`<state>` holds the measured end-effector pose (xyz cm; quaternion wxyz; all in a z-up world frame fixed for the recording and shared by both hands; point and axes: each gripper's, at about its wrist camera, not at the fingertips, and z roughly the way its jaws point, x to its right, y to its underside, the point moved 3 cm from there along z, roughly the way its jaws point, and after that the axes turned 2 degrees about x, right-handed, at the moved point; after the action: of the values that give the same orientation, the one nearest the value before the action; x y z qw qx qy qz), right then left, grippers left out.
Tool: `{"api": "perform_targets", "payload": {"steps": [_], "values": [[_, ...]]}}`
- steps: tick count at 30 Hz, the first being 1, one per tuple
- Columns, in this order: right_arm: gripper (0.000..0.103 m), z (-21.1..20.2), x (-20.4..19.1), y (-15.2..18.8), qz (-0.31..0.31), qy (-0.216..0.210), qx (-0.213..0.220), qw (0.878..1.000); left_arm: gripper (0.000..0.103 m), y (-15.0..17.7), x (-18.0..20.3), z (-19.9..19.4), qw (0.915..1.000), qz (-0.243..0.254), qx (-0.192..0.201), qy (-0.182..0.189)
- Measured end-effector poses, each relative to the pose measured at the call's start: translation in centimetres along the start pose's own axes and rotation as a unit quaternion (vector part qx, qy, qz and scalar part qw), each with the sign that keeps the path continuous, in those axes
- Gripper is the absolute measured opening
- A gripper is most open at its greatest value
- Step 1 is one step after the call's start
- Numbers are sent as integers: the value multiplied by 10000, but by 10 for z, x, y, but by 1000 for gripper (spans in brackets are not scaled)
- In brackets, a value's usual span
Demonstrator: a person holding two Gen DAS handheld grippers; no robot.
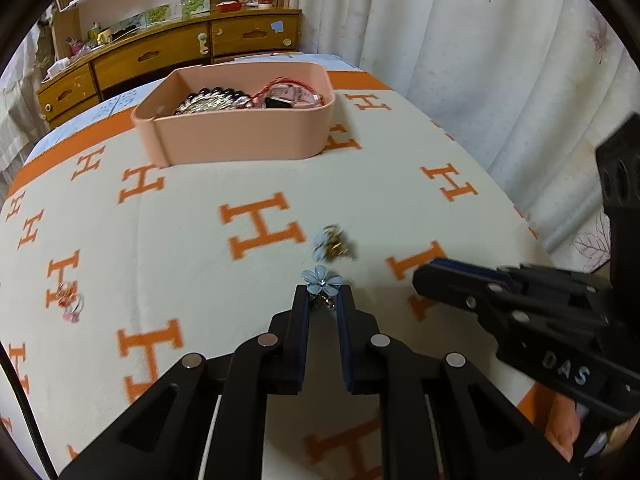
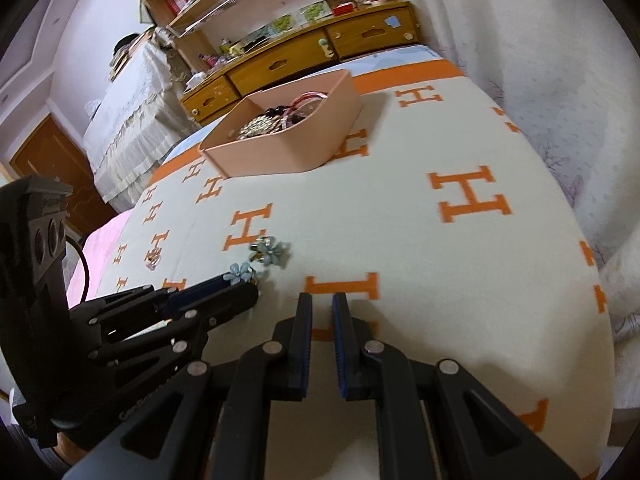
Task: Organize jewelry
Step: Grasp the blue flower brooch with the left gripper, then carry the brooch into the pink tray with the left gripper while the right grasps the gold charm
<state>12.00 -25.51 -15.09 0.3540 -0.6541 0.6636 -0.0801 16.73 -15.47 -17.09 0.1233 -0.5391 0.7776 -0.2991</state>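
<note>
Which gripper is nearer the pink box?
Left, slightly. The left gripper, shut on a blue flower, faces the pink box; the right gripper sits farther back, empty.

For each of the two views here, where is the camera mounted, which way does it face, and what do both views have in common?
Left wrist: on the left gripper, looking down along its fingers at a blue flower earring pinched between them; the right gripper enters from the right.
Right wrist: on the right gripper, shut on nothing, over the blanket; the left gripper enters from the left.
Shared: earring, second flower piece, pink box, drawers behind.
</note>
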Motion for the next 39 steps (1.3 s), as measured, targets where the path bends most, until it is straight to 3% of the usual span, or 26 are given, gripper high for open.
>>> {"api": "perform_targets", "payload": {"steps": [2, 4, 6, 7, 14, 18, 20, 22, 27, 32, 39], "values": [[11, 5, -7, -2, -98, -4, -30, 9999, 11, 5, -6, -5, 10000, -26, -7, -30], [22, 9, -16, -5, -240, -30, -2, 9997, 11, 11, -14, -10, 9999, -76, 7, -65], [43, 12, -24, -8, -376, -48, 8, 9993, 11, 17, -24, -15, 9998, -151, 24, -131], [44, 14, -27, -9, -433, -35, 3, 9991, 11, 19, -29, -17, 9997, -203, 32, -155], [44, 31, -38, -22, -803, 140, -26, 9967, 11, 29, -61, -28, 9980, -609, 66, -132], [42, 37, -49, -23, -1353, 520, -37, 9894, 11, 30, -66, -28, 9976, -671, 81, -113], [36, 40, -54, -22, -1579, 724, -18, 9848, 11, 30, -66, -28, 9976, -677, 88, -96], [21, 41, -59, -20, -1653, 704, -41, 9837, 11, 29, -65, -27, 9976, -683, 99, -81], [19, 36, -55, -21, -1477, 610, -75, 9871, 11, 23, -65, -34, 9975, -687, 156, -41], [19, 23, -59, -33, -1402, 454, 69, 9891, 11, -6, -65, -52, 9977, -544, 393, 16], [19, -25, -79, -86, -1494, 188, 776, 9855, 11, -76, -65, -81, 9968, -221, 765, -73]]}}
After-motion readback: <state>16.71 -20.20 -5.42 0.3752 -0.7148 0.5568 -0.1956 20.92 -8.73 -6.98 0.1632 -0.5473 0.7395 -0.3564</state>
